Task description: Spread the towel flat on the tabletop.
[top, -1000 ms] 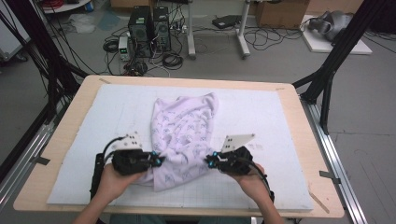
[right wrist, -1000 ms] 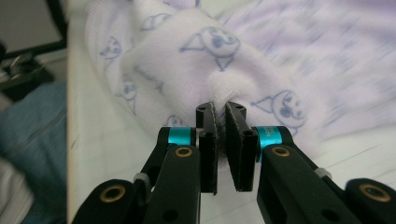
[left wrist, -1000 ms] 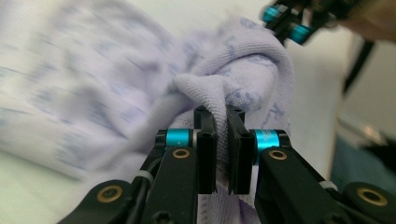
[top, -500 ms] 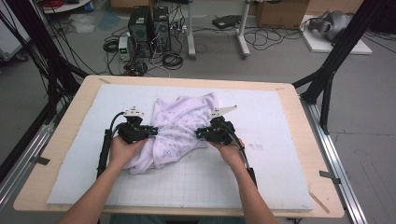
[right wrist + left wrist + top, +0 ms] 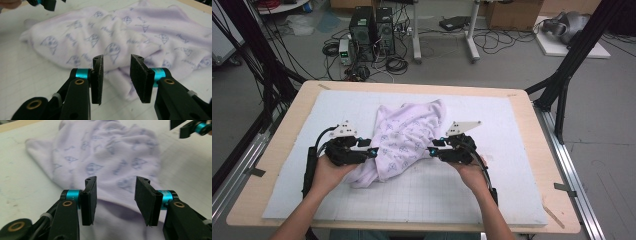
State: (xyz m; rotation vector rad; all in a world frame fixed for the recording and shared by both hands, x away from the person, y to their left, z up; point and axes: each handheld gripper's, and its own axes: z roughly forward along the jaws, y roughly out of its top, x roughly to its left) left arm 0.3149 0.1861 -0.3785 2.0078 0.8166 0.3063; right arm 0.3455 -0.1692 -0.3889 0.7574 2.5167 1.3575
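A crumpled pale lilac cloth (image 5: 404, 137) with small blue prints lies bunched on the white mat (image 5: 512, 190). My left gripper (image 5: 373, 152) sits at the cloth's left edge, open, and its jaws stand apart over the fabric (image 5: 110, 167) with nothing pinched. On the cloth's right side my right gripper (image 5: 432, 150) is open too, with the folded cloth (image 5: 117, 32) lying just beyond its jaws. Each gripper view catches the other gripper's tip far off: the right gripper (image 5: 192, 128) and the left gripper (image 5: 46, 3).
The white gridded mat covers a wooden table (image 5: 532, 107). Black frame posts (image 5: 569, 60) stand at the table's right and left sides. Computers (image 5: 372, 25) and cables lie on the floor behind it.
Both grippers moved from the near edge up toward the table's middle, carrying the cloth's near part up onto itself. Their jaws now stand open, and the cloth lies more bunched.
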